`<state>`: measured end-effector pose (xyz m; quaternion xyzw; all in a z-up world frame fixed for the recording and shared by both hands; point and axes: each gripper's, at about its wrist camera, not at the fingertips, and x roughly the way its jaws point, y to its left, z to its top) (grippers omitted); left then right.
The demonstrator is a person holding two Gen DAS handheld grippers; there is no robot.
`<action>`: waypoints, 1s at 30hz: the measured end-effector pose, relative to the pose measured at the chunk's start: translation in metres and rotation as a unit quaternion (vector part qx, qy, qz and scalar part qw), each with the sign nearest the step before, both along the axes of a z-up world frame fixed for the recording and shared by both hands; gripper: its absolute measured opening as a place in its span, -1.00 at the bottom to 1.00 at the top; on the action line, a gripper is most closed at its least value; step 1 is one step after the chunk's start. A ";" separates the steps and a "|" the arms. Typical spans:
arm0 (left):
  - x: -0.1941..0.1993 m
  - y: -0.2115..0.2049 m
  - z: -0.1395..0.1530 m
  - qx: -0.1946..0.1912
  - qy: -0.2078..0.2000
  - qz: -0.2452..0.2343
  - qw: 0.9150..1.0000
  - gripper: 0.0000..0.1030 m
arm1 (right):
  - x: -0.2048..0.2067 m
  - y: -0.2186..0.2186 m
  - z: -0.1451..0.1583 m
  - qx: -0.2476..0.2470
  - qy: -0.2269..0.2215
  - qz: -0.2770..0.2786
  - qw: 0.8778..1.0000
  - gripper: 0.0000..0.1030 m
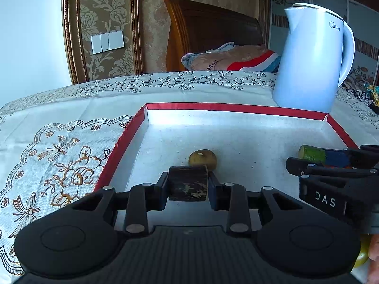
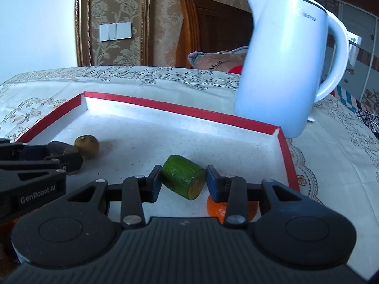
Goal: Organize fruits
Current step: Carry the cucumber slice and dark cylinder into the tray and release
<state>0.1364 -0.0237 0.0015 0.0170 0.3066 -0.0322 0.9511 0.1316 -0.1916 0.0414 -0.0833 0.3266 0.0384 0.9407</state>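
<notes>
A red-rimmed white tray [image 1: 236, 107] [image 2: 180, 108] lies on the patterned tablecloth. My left gripper [image 1: 188, 179] is shut on a dark brown cylinder piece [image 1: 188, 185], held low over the tray's near side. Just behind it a small round brown fruit [image 1: 202, 159] [image 2: 87, 145] rests on the tray floor. My right gripper [image 2: 184, 172] is shut on a green cylinder piece [image 2: 183, 179] with a yellowish cut end, low over the tray's right half. Each gripper also shows in the other's view: the right gripper [image 1: 319, 159] with the green piece [image 1: 310, 153], the left gripper [image 2: 56, 152] with the dark piece [image 2: 59, 147].
A tall white kettle [image 1: 310, 56] [image 2: 284, 66] stands just beyond the tray's far right corner. An orange fruit [image 2: 214, 209] lies under my right gripper near the tray's front edge. A yellow-green fruit [image 1: 362, 253] peeks in at the lower right. A wooden headboard and pillows lie behind the table.
</notes>
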 end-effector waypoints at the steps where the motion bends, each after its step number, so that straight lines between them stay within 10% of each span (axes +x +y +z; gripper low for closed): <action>1: 0.000 0.000 0.000 -0.002 0.000 0.000 1.000 -0.37 | 0.000 0.000 0.000 0.000 0.002 0.002 1.000 -0.28; 19: 0.000 0.002 -0.002 -0.003 -0.001 -0.004 1.000 -0.37 | -0.004 0.002 -0.003 -0.022 -0.002 -0.016 1.000 -0.30; 30: -0.004 0.004 -0.004 -0.002 0.002 -0.011 1.000 -0.37 | -0.017 -0.003 -0.003 -0.017 0.000 -0.016 1.000 0.19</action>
